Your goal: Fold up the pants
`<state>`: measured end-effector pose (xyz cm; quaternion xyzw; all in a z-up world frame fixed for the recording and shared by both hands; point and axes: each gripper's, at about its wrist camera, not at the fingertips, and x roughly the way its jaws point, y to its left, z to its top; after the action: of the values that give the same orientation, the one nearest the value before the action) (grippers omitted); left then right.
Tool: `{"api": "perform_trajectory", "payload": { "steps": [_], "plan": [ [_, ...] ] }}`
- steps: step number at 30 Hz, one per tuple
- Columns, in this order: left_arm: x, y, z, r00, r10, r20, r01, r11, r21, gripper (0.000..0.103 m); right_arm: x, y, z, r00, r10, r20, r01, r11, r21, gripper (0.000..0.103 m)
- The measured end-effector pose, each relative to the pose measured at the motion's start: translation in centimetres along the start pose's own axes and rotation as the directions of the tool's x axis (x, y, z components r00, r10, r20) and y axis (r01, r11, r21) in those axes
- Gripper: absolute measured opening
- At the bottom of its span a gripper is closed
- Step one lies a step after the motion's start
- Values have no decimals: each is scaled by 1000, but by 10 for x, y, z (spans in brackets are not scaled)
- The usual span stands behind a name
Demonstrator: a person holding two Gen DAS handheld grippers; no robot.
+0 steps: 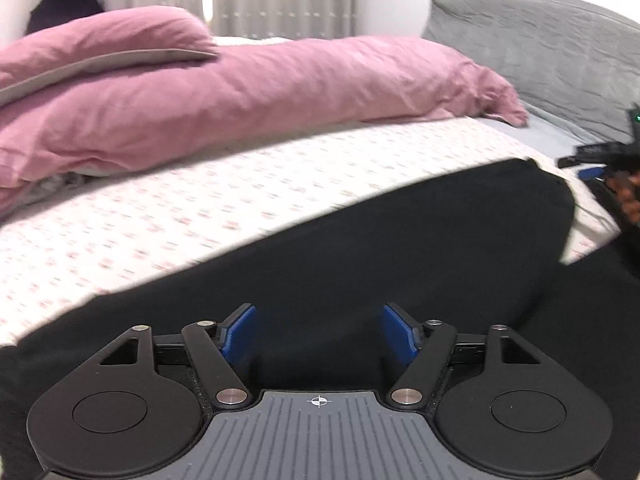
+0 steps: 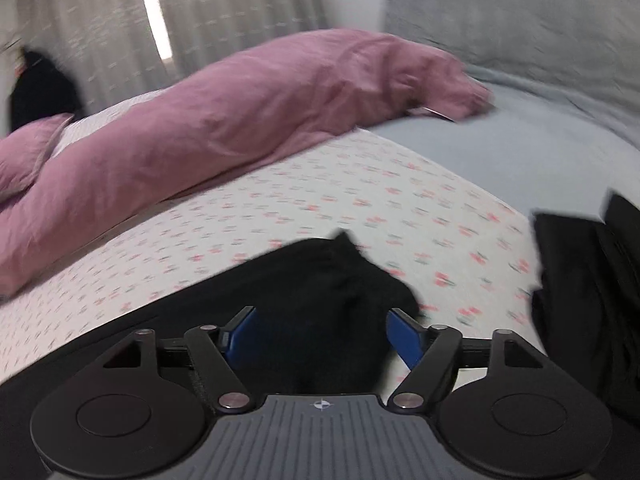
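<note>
Black pants on floral bedsheet

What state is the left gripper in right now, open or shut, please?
Open: the left gripper shows its blue pads wide apart above the black pants, gripping nothing.

Two matching hand-held tools, black with blue pads.
Left tool and right tool: silver screws, round black discs, ribbed grey base bearing a crosshair mark.
</note>
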<state>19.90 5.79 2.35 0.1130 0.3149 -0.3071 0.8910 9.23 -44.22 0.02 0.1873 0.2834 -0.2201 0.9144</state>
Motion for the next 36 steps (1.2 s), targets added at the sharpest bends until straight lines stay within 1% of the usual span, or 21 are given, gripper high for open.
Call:
{"api": "perform_trajectory", "payload": {
  "steps": [1, 2, 3, 5, 6, 8, 11, 13, 15, 17, 19, 21, 23, 25, 29, 33, 36],
  "plan": [
    [3, 12, 3, 1000, 10, -3, -10, 1000, -15, 75, 0, 8, 2, 1000, 28, -4, -28, 999, -31, 81],
    [4, 24, 4, 1000, 2, -9, -2, 1000, -31, 76, 2, 19, 4, 998, 58, -12, -59, 996, -69, 85],
    [8, 39, 6, 1000, -16, -17, 15, 998, -58, 76, 3, 31, 5, 995, 90, -29, -93, 989, -111, 86],
    [14, 65, 10, 1000, -5, -9, 4, 993, -117, 77, 9, 56, 8, 984, 159, -79, -172, 965, -199, 89],
    [17, 75, 11, 1000, 2, -8, -3, 991, -132, 78, 12, 70, 9, 975, 194, -108, -215, 945, -246, 89],
    [25, 91, 15, 1000, 19, -6, -20, 990, -139, 80, 19, 99, 7, 955, 251, -156, -292, 891, -348, 90],
    [40, 105, 15, 1000, 25, -13, -27, 992, -120, 83, 27, 146, -2, 929, 302, -215, -370, 785, -496, 90],
    [52, 109, 14, 999, 16, -33, -19, 996, -87, 84, 33, 175, -11, 903, 340, -261, -429, 705, -564, 90],
    [65, 110, 12, 998, 18, -59, -21, 999, -41, 84, 40, 201, -19, 879, 370, -303, -477, 637, -606, 90],
    [77, 113, 10, 996, 24, -81, -25, 999, -19, 84, 50, 223, -27, 861, 384, -334, -507, 587, -632, 90],
    [85, 118, 7, 996, 20, -90, -22, 999, -26, 84, 60, 240, -36, 854, 386, -349, -517, 556, -651, 90],
    [93, 122, 2, 996, 12, -93, -15, 999, -34, 84, 73, 254, -42, 854, 384, -351, -517, 549, -657, 90],
    [95, 123, -5, 998, 2, -63, -5, 999, -40, 87, 86, 259, -45, 853, 381, -356, -519, 554, -651, 90],
    [95, 124, -7, 999, -5, -41, 3, 999, -46, 88, 97, 260, -48, 853, 382, -356, -520, 563, -642, 90],
    [95, 127, -9, 1000, -19, -15, 18, 999, -49, 88, 106, 255, -49, 833, 440, -334, -548, 583, -599, 92],
    [99, 125, -11, 1000, -9, -1, 9, 999, -32, 88, 109, 255, -51, 825, 465, -321, -556, 573, -602, 92],
    [98, 125, -13, 1000, -7, 9, 8, 999, -34, 87, 113, 257, -52, 819, 474, -322, -565, 576, -590, 93]
  ]
}}
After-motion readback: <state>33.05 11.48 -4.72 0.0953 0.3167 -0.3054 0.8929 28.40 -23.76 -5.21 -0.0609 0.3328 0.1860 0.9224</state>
